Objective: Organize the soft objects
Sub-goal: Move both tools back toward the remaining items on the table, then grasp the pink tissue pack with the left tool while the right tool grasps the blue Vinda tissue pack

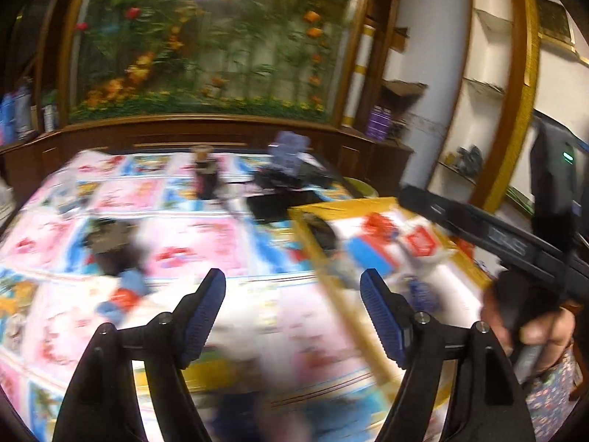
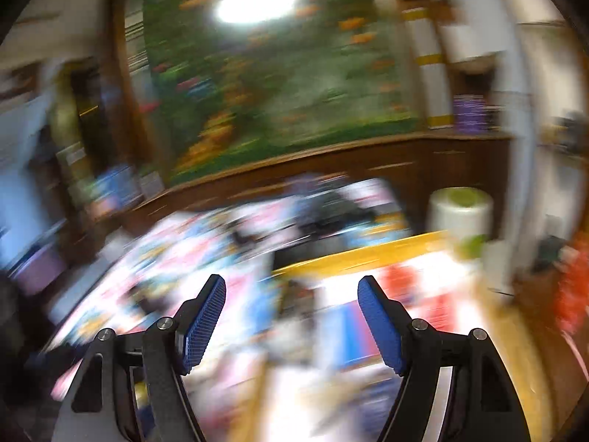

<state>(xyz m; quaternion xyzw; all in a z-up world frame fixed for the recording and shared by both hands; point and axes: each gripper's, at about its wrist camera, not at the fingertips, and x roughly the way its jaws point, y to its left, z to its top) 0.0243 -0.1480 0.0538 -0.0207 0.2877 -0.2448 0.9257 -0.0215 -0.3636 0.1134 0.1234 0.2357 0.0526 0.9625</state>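
- I see a blurred red-and-blue soft piece lying loose on the patterned bedspread.
- In the yellow-rimmed tray lie a red item and a blue block, side by side.

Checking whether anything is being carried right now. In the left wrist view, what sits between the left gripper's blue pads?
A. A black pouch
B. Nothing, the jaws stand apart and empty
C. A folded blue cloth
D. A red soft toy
B: the left gripper has its blue pads wide apart, with only the blurred patterned sheet showing behind the gap.
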